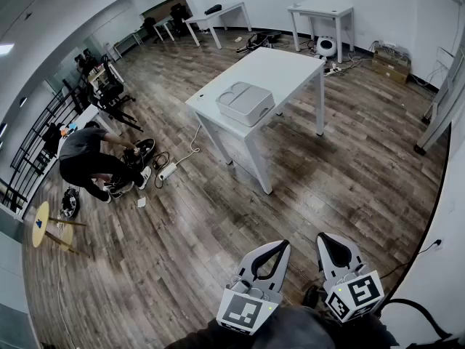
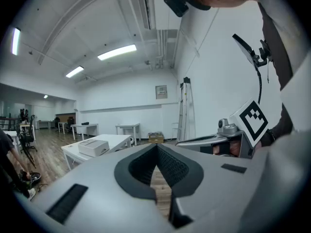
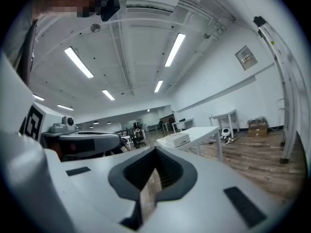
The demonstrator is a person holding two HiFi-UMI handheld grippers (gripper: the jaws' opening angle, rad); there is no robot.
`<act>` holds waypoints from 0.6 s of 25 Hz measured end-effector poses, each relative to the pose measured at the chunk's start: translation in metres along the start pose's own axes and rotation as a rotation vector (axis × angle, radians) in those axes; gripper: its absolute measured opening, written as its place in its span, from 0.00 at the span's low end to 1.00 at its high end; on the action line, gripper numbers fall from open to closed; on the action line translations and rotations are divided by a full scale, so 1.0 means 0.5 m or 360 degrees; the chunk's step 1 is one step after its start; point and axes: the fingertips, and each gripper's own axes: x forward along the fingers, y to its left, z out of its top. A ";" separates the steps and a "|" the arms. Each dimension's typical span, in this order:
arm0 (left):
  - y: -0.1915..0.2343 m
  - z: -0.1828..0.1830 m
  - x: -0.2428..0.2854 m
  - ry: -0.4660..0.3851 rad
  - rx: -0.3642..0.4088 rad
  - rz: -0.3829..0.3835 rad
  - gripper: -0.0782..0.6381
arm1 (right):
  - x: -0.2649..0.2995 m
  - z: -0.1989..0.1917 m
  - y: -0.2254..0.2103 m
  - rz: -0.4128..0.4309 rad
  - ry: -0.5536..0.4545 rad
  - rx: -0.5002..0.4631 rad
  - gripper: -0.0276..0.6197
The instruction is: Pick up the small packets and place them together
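As jaws of left gripper (image 1: 280,246) and right gripper (image 1: 327,238) are pressed together, empty, no packets in sight; likely risk: reaching far bench (image 1: 280,64) unopened, nudging packets off edge.

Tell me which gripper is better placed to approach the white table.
Left, marginally: the left gripper lines up with the white table; the right gripper sits further right. Both shut, empty, far away.

SITE: open lab-style workroom | EVIDENCE: white worktables (image 1: 280,64), wood-plank floor (image 1: 218,227), ceiling strip lights (image 2: 116,52), stepladder (image 2: 184,108), equipment racks (image 1: 43,133)
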 end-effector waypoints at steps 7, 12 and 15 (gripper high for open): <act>-0.050 -0.004 0.052 0.0014 0.0005 -0.0005 0.09 | -0.027 0.000 -0.067 0.0003 0.0000 0.0014 0.04; -0.073 0.001 0.078 0.0032 -0.0014 0.0036 0.09 | -0.044 0.002 -0.101 0.0022 0.0010 0.0033 0.04; -0.074 -0.004 0.085 0.0071 -0.0022 0.0074 0.09 | -0.045 -0.004 -0.117 0.0034 0.0009 0.0080 0.04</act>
